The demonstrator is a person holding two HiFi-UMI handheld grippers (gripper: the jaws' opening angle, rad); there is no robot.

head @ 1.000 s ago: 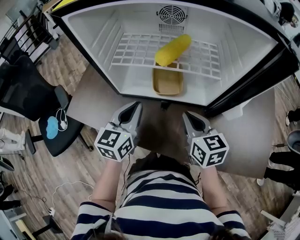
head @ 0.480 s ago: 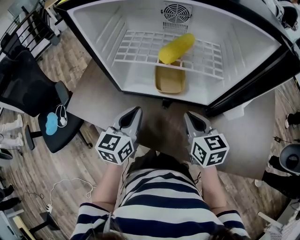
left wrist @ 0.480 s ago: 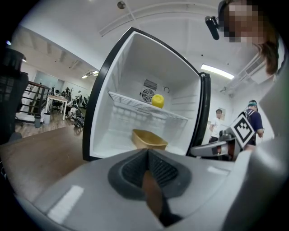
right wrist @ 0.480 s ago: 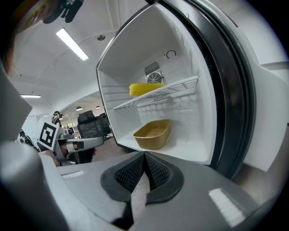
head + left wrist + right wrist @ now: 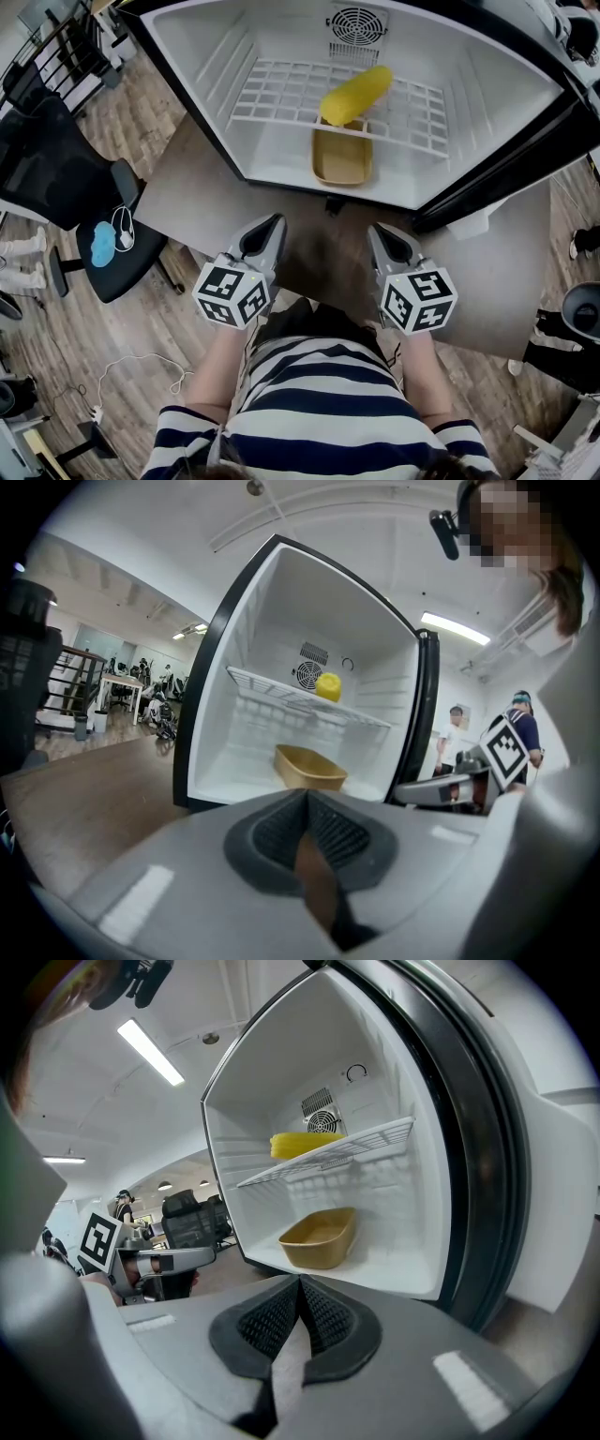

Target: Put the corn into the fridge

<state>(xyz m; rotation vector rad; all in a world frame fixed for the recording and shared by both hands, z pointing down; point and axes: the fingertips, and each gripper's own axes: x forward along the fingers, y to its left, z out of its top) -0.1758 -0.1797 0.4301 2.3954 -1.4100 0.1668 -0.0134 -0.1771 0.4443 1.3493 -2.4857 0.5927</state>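
The corn (image 5: 355,95) already lies inside the open fridge (image 5: 216,66), on the white wire shelf (image 5: 281,94), above the yellow tray (image 5: 342,159) that sits on the fridge floor. From where you hold both tools, it is straight ahead, up and deep in the cabinet, well apart from either of them.

Your left hand-held gripper (image 5: 271,223) and right hand-held gripper (image 5: 380,232) are drawn in close to your body over the counter (image 5: 187,197), side by side and pointing at the fridge. Both are pressed fully closed, pads meeting, with nothing between them.

The cob's long axis runs on a diagonal across the shelf: its near end points toward the front and your left, its far end toward the back right corner, below the fan (image 5: 354,21). That is why the left gripper view catches the corn (image 5: 327,686) nearly end-on as a short yellow lump, while the right gripper view shows the corn (image 5: 307,1145) along its whole length.

The cob sits a little right of the midline between your hands, so the right one is slightly nearer and faces its side. Judging by this, the placing looks done; should you need to nudge or re-grip the cob, reach forward and up with the right tool and close across the cob's width, not along it.
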